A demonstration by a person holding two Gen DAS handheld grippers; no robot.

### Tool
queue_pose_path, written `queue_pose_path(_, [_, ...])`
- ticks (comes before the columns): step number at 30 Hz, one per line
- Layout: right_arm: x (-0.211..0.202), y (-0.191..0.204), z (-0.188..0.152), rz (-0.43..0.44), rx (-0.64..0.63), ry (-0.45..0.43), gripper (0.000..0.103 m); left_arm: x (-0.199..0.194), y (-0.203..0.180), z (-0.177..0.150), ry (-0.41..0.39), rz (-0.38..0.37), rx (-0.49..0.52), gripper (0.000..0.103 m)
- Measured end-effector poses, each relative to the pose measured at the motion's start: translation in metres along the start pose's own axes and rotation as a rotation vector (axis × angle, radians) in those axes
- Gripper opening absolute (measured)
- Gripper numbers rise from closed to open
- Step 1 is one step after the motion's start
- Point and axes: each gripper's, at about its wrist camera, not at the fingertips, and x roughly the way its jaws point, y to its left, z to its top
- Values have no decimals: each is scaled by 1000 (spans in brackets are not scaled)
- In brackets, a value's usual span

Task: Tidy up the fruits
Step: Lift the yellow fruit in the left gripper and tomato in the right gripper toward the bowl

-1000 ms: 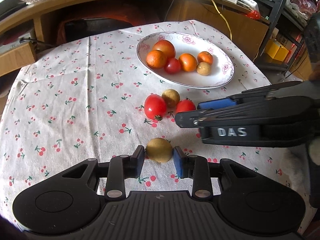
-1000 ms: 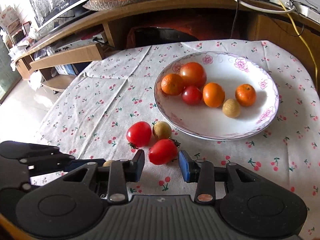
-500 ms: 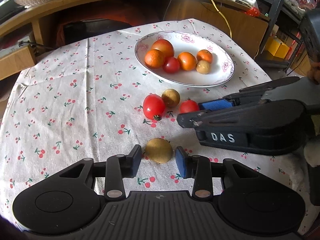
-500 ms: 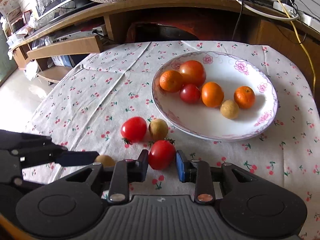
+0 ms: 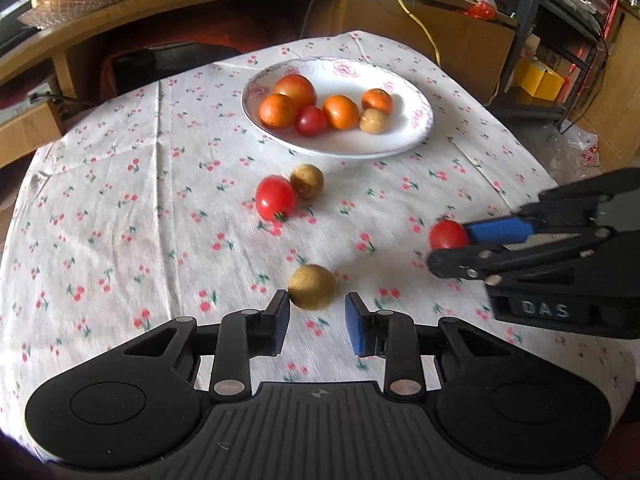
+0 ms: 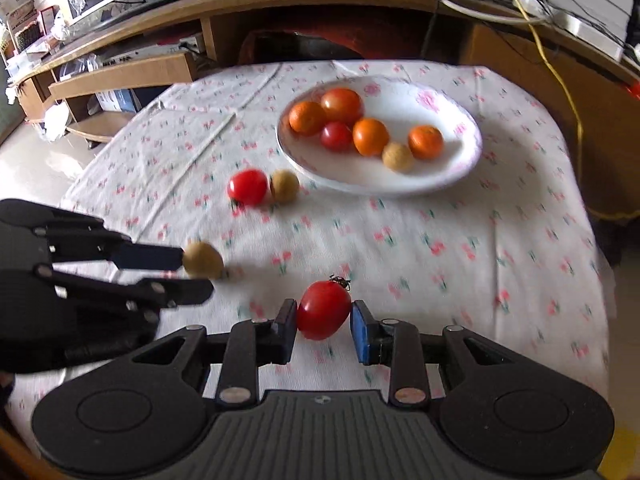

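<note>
Desk (image 5: 120,200) under a white cloth printed with small red cherries; most of it bare.

White oval plate with a pink floral rim (image 6: 460,168) at the far middle, already holding three oranges, two red tomatoes and one small tan fruit. Judged to be the drop-off point.

Left hand-held gripper (image 5: 316,322): black frame, blue pads, jaws spread. A round tan-brown fruit (image 5: 312,286) sits just ahead of the tips, touching or nearly touching the left pad, clear of the right one. Whether it is lifted or lying on the cloth cannot be told.

Right hand-held gripper (image 6: 324,326): jaws bracket a glossy red tomato with a dried green stem (image 6: 323,310). Left pad touches it; a thin gap shows at the right pad. Whether the grip is firm cannot be told.

Loose on the cloth near the plate's front rim: a second red tomato (image 5: 275,198) and a second tan fruit (image 5: 306,181), touching each other.

Step in hand, as judged: secure both fruits, then carry them to the plate.
- Centre each fruit between the pads before closing.
- Squeeze the tomato lightly; its skin looks thin.
- Lower into the plate's bare right half, release low, avoid rolling.
</note>
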Motion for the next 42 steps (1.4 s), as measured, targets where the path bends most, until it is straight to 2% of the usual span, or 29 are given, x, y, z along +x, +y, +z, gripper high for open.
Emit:
queue_pose_path(8, [-6,-2,-23,-10,-1,33,29,-2,-4,-6,-5,2,-8,42])
queue_pose_path(10, [-4,-3,-24,-9,4,28,29,1,-3,-4,-4,11,-15,46])
queue_pose_path(17, [-4,1,-26,-19,-28,-4,30,7,-7,-9,-3,28,14,47])
queue_pose_path(21, [-4,0,-27,-16,-33,-15,31,7,-10,-8,-2,38,13,46])
queue_pose_path(25, [-2,0,-25,-19,-44,-17,36,7,-12,-10,-10,50,24,46])
queue_pose_path(29, [-1,2,-24,-25,-55,-13,36,8,-14,-10,-13,55,32,41])
queue_pose_path(32, [-1,3,-22,-41,-67,-3,31,8,-16,-10,-12,49,39,34])
queue_pose_path(42, [-6,8,-20,-27,-87,-6,31,6,-30,-12,-1,64,61,33])
